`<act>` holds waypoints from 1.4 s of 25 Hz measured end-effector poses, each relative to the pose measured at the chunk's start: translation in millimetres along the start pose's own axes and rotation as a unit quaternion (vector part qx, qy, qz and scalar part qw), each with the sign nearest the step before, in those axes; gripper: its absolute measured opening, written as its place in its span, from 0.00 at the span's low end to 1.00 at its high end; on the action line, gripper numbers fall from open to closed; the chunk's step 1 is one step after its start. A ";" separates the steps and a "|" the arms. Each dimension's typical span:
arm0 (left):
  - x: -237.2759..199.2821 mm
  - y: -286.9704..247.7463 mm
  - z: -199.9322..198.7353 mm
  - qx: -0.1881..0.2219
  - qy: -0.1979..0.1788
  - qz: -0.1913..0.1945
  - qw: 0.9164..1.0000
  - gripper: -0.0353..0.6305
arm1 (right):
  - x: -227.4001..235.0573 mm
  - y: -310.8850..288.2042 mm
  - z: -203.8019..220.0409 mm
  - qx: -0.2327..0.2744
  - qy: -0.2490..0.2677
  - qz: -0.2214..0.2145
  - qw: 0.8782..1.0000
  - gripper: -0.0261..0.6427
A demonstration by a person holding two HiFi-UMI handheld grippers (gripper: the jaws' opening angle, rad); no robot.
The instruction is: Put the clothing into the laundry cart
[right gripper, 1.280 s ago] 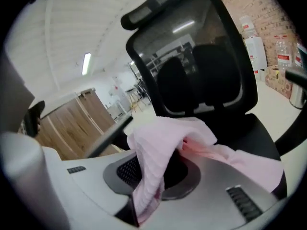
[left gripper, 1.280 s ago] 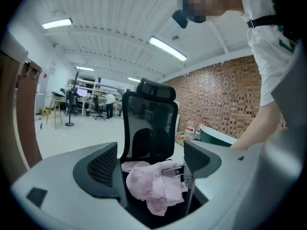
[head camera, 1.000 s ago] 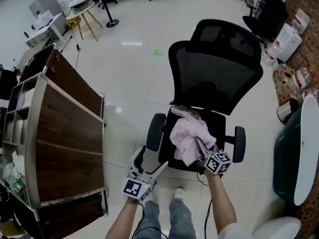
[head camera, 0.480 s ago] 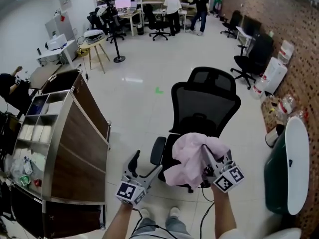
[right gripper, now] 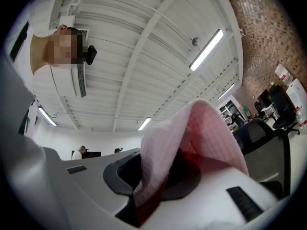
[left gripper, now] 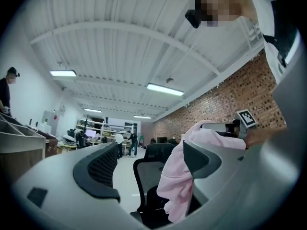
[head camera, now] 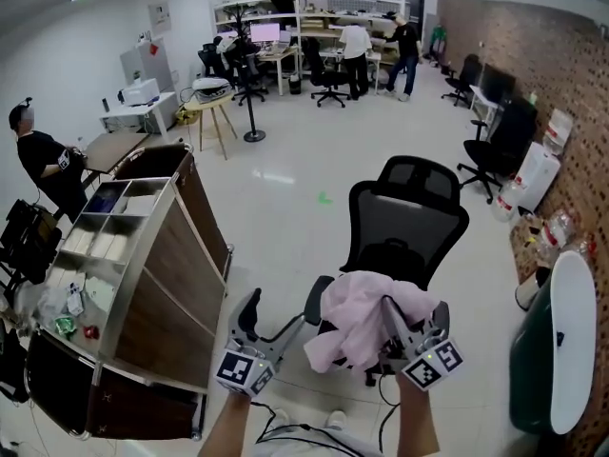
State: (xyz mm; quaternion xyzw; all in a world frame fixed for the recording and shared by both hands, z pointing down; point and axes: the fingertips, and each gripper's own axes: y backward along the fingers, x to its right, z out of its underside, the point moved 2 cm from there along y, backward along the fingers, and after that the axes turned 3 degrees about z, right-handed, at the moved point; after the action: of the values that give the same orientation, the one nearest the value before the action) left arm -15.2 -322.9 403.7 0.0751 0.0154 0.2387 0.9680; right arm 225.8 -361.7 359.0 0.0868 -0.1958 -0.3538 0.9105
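My right claw [head camera: 392, 314] is clamped on the pink garment [head camera: 354, 324], held up over the chair [head camera: 409, 227]; my left claw [head camera: 274, 314] gapes empty. The cart [head camera: 181, 255] stands to my left. The hanging folds could snag the armrest [head camera: 317, 298], or slip from a thin pinch.

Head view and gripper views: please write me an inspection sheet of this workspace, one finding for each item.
Surface: pale tiled floor, no table in use.
Job's things: pink garment hangs from right gripper, before the office chair; cart at left, garment not in it.
Clutter: boxes and bags along brick wall.
Grippers: right gripper shut on pink garment; left gripper open, empty.
Cables: thin cable under right gripper.
Surroundings: people at far desks.
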 end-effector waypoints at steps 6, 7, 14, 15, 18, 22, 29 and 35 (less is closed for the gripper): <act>-23.8 50.1 -13.2 0.007 -0.019 -0.065 0.998 0.67 | -48.5 -33.5 20.2 -0.012 -0.025 -0.074 0.997 0.18; -30.6 64.4 -14.1 0.006 -0.024 -0.080 0.997 0.67 | -60.9 -40.1 26.3 -0.015 -0.028 -0.089 0.995 0.18; -45.1 163.8 -35.5 0.000 -0.068 -0.199 0.978 0.67 | -148.0 -76.9 48.8 -0.049 -0.046 -0.221 0.973 0.18; -46.4 179.0 -39.6 -0.002 -0.072 -0.220 0.973 0.67 | -161.2 -81.8 51.0 -0.052 -0.054 -0.239 0.968 0.18; -51.2 228.9 -45.6 -0.007 -0.075 -0.286 0.955 0.67 | -202.5 -95.4 64.1 -0.068 -0.077 -0.291 0.951 0.18; -62.1 301.0 -56.3 -0.009 -0.087 -0.361 0.929 0.67 | -268.9 -115.2 85.4 -0.077 -0.104 -0.357 0.925 0.18; -70.5 426.5 -87.0 -0.012 -0.113 -0.458 0.882 0.67 | -407.0 -128.1 114.9 -0.087 -0.147 -0.456 0.873 0.18; -83.0 528.3 -115.8 -0.002 -0.134 -0.524 0.841 0.67 | -536.9 -136.0 138.8 -0.096 -0.170 -0.529 0.826 0.18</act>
State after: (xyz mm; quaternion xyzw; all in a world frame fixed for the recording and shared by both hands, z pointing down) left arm -339.3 116.7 369.5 0.0853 -0.0777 -0.3160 0.9417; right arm -276.5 -100.2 286.2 0.0281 -0.2367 -0.8075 0.5395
